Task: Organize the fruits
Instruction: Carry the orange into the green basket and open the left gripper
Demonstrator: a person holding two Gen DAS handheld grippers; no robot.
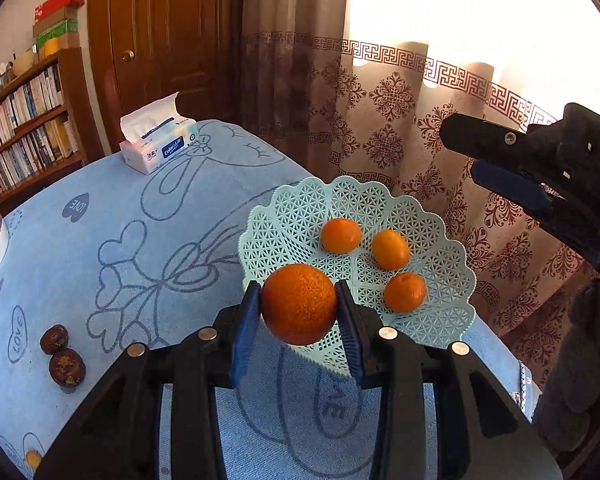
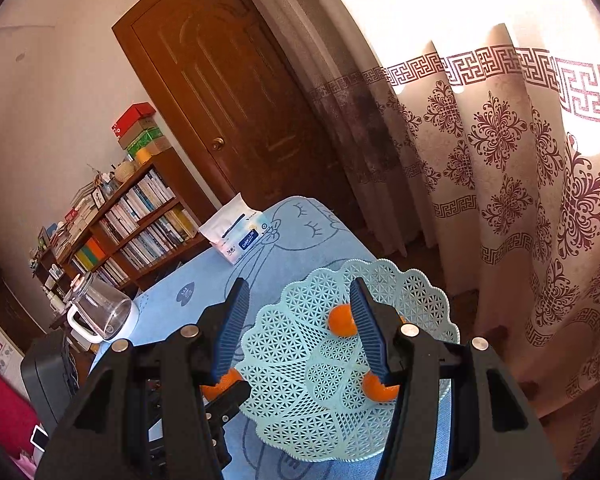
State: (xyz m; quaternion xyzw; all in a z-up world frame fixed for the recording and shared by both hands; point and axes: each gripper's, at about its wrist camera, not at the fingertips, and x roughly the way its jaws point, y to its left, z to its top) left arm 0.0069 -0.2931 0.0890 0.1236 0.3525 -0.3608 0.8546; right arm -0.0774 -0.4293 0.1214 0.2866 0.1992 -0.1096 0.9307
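Note:
My left gripper (image 1: 299, 308) is shut on a large orange (image 1: 299, 302) and holds it just above the near left rim of a pale green lattice fruit plate (image 1: 432, 232). Three small oranges (image 1: 390, 249) lie in the plate. My right gripper (image 2: 296, 324) is open and empty, hovering above the same plate (image 2: 300, 364); it also shows in the left wrist view (image 1: 476, 152) at the upper right. In the right wrist view two small oranges (image 2: 340, 320) show behind its right finger, and the held orange (image 2: 224, 384) shows at lower left.
The table has a blue cloth (image 1: 100, 220). Two dark brown round fruits (image 1: 62, 354) lie at its left front. A tissue pack (image 1: 160, 144) sits at the far end, a glass jug (image 2: 100, 312) at the left edge. A patterned curtain (image 1: 400, 120) hangs right of the table.

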